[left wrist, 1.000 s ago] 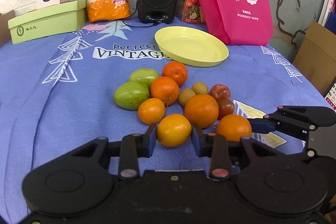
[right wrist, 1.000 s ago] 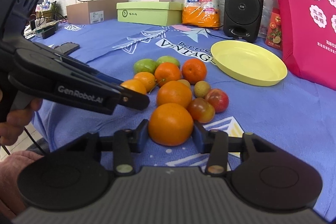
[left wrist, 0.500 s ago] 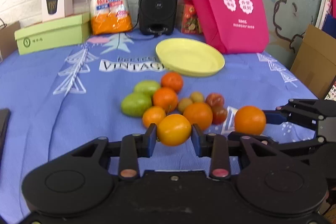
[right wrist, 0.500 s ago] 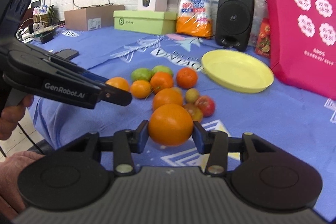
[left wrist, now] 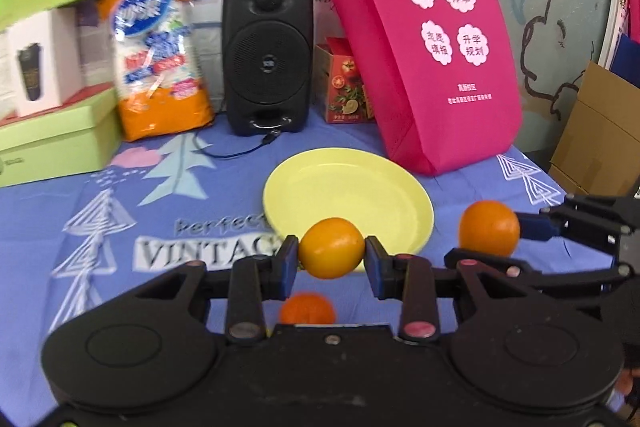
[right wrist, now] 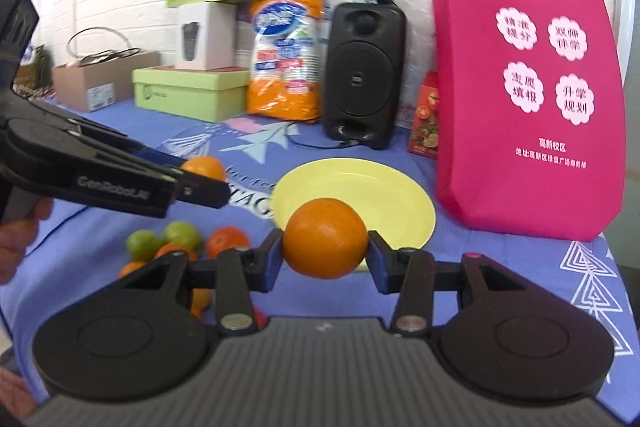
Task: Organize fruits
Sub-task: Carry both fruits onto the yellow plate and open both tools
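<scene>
Both fruits appear to be in transit to the yellow plate (left wrist: 348, 187), which sits bare on the blue cloth (left wrist: 120, 211). The left gripper (left wrist: 332, 254) pinches a yellow-orange citrus (left wrist: 331, 247) just short of the plate's near rim; the right gripper (right wrist: 325, 250) clamps a deeper orange (right wrist: 325, 238) off to the right, both held level above the cloth. The next move likely calls for carrying each over the plate, lowering, then spreading the fingers gently so neither rolls. The remaining fruit (right wrist: 172, 239) lies clustered below.
</scene>
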`<move>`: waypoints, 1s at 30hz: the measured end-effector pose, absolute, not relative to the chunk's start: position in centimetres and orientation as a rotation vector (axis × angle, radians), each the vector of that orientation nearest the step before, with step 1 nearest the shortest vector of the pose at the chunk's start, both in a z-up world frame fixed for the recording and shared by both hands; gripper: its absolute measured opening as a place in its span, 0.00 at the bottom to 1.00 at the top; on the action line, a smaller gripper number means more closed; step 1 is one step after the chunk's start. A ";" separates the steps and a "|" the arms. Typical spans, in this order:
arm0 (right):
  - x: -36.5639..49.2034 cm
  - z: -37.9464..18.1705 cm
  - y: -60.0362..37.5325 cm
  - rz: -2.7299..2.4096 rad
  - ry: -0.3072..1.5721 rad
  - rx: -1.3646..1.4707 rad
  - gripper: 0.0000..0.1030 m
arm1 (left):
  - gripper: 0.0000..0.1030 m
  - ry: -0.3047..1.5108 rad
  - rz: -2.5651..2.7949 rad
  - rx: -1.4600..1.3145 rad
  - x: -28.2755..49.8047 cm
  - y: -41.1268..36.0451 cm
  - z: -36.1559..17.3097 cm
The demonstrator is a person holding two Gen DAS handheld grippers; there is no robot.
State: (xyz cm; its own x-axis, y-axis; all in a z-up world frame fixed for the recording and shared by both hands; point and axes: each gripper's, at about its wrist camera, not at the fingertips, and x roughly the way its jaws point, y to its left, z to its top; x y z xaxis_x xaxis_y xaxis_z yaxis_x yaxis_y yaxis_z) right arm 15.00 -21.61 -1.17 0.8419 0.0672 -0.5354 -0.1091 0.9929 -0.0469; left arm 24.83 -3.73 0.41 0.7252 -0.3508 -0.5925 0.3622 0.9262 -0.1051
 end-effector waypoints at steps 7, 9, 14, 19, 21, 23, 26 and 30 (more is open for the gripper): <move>21.7 -3.7 -23.6 0.086 0.654 -0.066 0.42 | 0.33 0.748 -0.386 0.003 33.3 -6.0 -3.3; 23.1 -4.6 -24.0 0.081 0.676 -0.064 0.42 | 0.34 0.773 -0.386 -0.004 34.7 -6.3 -4.2; 24.6 -5.8 -24.3 0.087 0.691 -0.062 0.44 | 0.54 0.797 -0.368 0.000 36.1 -6.9 -5.3; 23.4 -4.7 -24.4 0.072 0.643 -0.068 0.58 | 0.62 0.738 -0.353 0.014 34.3 -5.8 -3.3; 22.2 -3.8 -24.4 0.075 0.626 -0.074 0.58 | 0.62 0.712 -0.340 0.010 32.8 -4.8 -2.2; 20.7 -2.8 -24.3 0.086 0.606 -0.070 0.58 | 0.62 0.698 -0.329 -0.009 31.4 -3.5 -1.4; 18.4 -1.9 -23.7 0.106 0.593 -0.079 0.58 | 0.62 0.683 -0.301 -0.011 29.0 -1.9 -0.4; 15.3 -1.3 -22.6 0.132 0.590 -0.089 0.58 | 0.62 0.669 -0.269 0.021 25.5 -0.8 0.2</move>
State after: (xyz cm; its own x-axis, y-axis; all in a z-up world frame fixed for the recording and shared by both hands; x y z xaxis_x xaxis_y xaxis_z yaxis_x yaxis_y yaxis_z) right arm 15.34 -22.57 -1.33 0.8226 0.0990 -0.5600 -0.1498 0.9877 -0.0454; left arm 25.49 -0.80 0.22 0.7513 -0.2398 -0.6148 0.2529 0.9651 -0.0673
